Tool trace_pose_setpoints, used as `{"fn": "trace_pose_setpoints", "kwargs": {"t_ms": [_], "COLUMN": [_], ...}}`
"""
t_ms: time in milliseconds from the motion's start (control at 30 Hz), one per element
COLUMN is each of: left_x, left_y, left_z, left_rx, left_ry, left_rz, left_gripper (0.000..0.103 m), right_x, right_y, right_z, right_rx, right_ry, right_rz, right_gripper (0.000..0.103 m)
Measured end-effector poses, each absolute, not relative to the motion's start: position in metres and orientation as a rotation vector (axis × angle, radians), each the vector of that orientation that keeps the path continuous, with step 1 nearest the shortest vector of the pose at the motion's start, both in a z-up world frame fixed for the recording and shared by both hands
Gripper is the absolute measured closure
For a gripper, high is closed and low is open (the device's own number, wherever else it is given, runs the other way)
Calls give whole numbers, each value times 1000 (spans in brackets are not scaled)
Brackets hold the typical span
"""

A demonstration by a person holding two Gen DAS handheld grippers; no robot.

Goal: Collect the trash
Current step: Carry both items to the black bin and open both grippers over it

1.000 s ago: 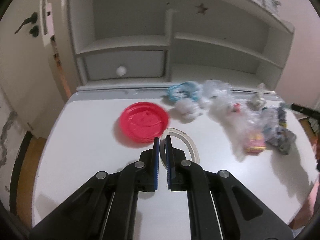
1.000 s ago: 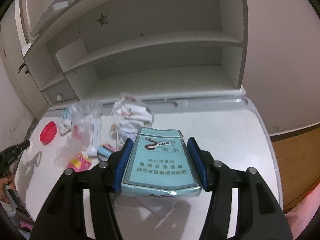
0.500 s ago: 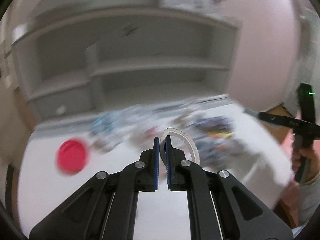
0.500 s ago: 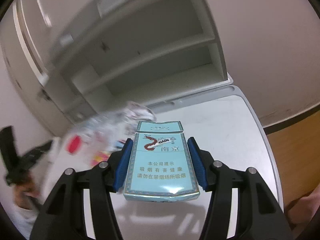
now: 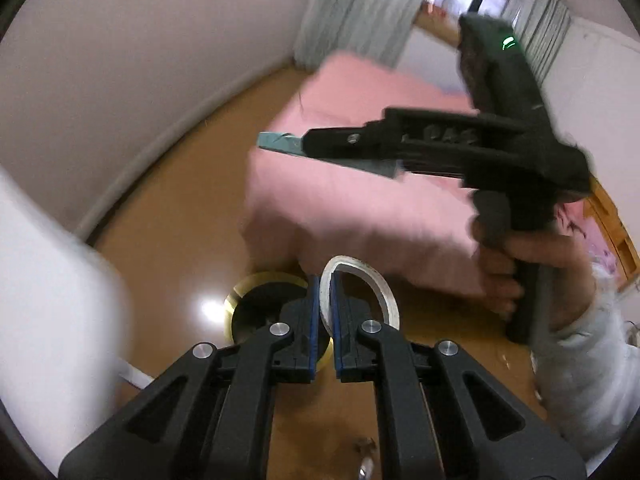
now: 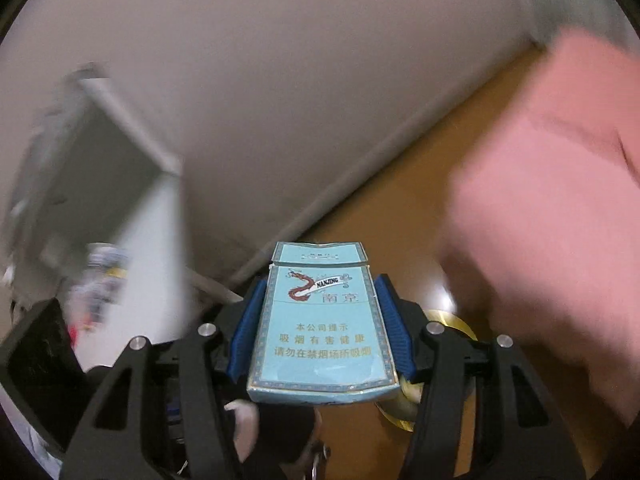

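Observation:
My left gripper (image 5: pixel 325 308) is shut on a thin white tape ring (image 5: pixel 378 286), which sticks out ahead of the pads over the wooden floor. Just behind the fingertips stands a round bin with a gold rim (image 5: pixel 256 280) and a dark inside. My right gripper (image 6: pixel 320 320) is shut on a light-blue cigarette pack (image 6: pixel 320 336), held flat between the blue pads. The gold rim (image 6: pixel 452 318) shows below and right of the pack. In the left wrist view the right gripper (image 5: pixel 304 145) hangs higher up, with the cigarette pack (image 5: pixel 276 141) at its tip.
A pink bed (image 5: pixel 360 184) fills the space beyond the bin, and the same pink bed (image 6: pixel 540 220) is on the right. The white desk edge (image 5: pixel 48 288) is at the left. A hand (image 5: pixel 520 264) grips the right tool. The picture is blurred.
Both views have swung away from the desk and shelves to the floor, the bin and the bed. The tape ring and the cigarette pack stay clamped as before.

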State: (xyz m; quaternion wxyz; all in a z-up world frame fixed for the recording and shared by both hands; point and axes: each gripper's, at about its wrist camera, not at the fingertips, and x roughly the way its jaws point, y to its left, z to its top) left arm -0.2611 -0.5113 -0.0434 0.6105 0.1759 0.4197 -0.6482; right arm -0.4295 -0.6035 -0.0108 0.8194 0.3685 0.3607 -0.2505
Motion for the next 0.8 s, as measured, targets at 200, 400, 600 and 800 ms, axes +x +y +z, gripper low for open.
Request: {"fn": "trace_pose_setpoints", "kwargs": {"t_ms": [200,400,600,800], "left_x": [-248,-252,-258,-272], "left_y": [-577,-594,-600,-578], "left_z": [-210,-231,-210,-146], "left_rx": [461,507,496,454], "left_ry": [1324,1310,1191,1030], "left_rz": [-1326,-1288,-1330,-1414], "left_gripper": [98,98,7,7], "right_x": [-473,-491,-508,-530], "right_y": [-634,-647,-655,-638], "right_z": [-195,-263,-257,-180], "right_rx": [1132,1301,1374,952], "right_ry": [927,922,865,830], "right_rz": [-604,-623,-647,-1036], "right_gripper": [48,47,7,7]}}
